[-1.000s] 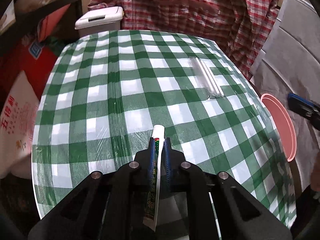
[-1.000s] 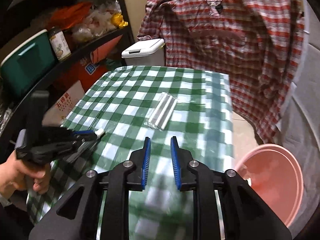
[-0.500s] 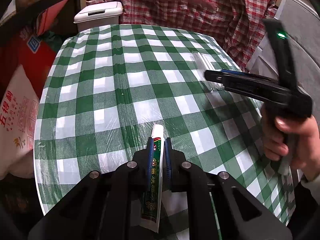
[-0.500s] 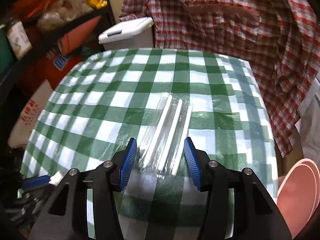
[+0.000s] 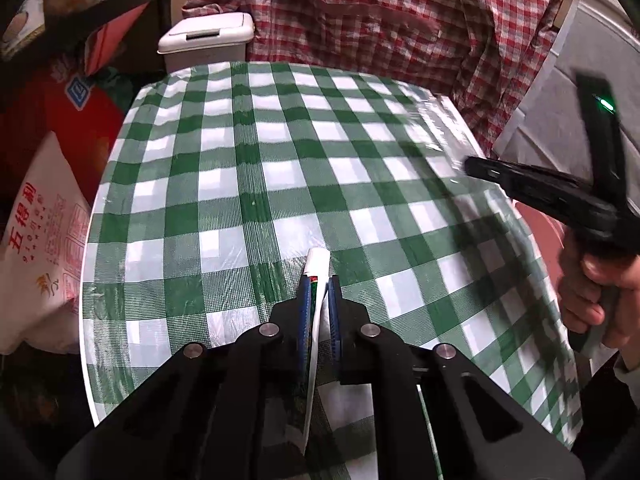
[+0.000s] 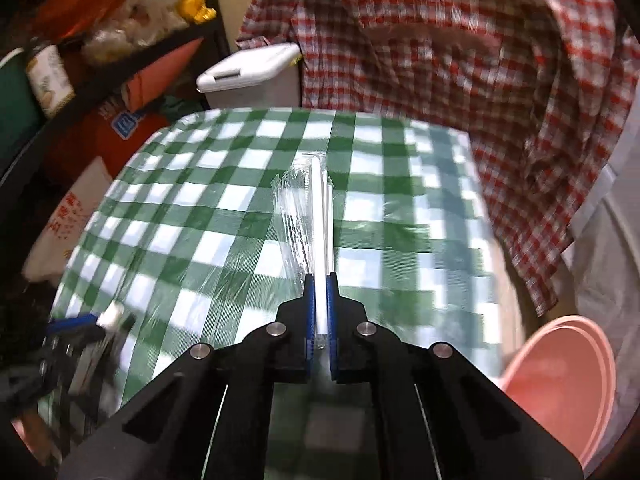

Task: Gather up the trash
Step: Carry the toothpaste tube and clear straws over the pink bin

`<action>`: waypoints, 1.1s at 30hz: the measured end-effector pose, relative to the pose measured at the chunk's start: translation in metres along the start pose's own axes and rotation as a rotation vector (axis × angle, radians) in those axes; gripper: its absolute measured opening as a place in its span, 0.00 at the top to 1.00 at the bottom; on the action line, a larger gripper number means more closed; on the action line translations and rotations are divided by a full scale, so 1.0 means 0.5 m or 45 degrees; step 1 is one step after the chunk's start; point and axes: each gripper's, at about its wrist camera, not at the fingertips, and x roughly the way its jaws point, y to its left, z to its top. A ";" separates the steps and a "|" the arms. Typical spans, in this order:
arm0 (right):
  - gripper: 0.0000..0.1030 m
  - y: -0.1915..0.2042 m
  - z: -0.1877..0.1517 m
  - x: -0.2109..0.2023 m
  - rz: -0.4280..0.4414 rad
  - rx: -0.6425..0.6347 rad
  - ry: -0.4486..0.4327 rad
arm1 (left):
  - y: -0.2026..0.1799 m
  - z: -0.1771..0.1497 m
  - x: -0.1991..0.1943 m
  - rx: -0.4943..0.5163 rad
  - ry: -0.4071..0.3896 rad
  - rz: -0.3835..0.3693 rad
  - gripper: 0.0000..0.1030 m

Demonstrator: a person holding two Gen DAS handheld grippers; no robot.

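Observation:
My left gripper (image 5: 319, 280) is shut on a flattened white and green toothpaste tube (image 5: 316, 276), its white end poking past the fingertips over the green checked tablecloth (image 5: 240, 184). My right gripper (image 6: 319, 280) has shut on a clear plastic packet of white straws (image 6: 310, 216); the packet sticks forward from the pads above the cloth. In the left wrist view the right gripper (image 5: 470, 168) comes in from the right in a hand (image 5: 592, 300), with the blurred clear packet (image 5: 444, 128) at its tip. The left gripper (image 6: 112, 318) with the tube shows blurred at the lower left of the right wrist view.
A pink basin (image 6: 560, 384) sits low beside the table's right edge. Behind the far edge stands a white lidded bin (image 6: 248, 72). A red plaid shirt (image 6: 460, 48) hangs behind the table. Shelves with bags and boxes (image 6: 100, 40) fill the left side.
The right gripper swung in over the table, opened around the straw packet and shut on it, lifting it off the cloth. The left gripper kept still with the tube.

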 end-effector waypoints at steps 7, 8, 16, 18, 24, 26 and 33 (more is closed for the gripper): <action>0.95 -0.054 -0.037 -0.165 0.029 -0.057 -0.102 | -0.022 0.007 -0.045 -0.005 -0.058 0.009 0.92; 0.95 -0.063 -0.043 -0.188 0.035 -0.062 -0.115 | -0.029 0.008 -0.053 -0.006 -0.069 0.013 0.92; 0.95 -0.141 -0.087 -0.359 0.044 -0.032 -0.247 | -0.070 0.015 -0.110 -0.023 -0.146 0.033 0.92; 0.95 -0.156 -0.100 -0.378 0.032 -0.015 -0.275 | -0.081 0.015 -0.124 -0.027 -0.167 0.032 0.92; 0.95 -0.202 -0.138 -0.408 0.009 0.088 -0.318 | -0.133 0.016 -0.167 -0.026 -0.237 0.037 0.92; 0.95 -0.206 -0.144 -0.412 0.004 0.097 -0.327 | -0.148 0.017 -0.179 -0.030 -0.259 0.048 0.92; 0.95 -0.213 -0.162 -0.437 -0.018 0.081 -0.361 | -0.193 0.022 -0.221 -0.034 -0.358 0.108 0.92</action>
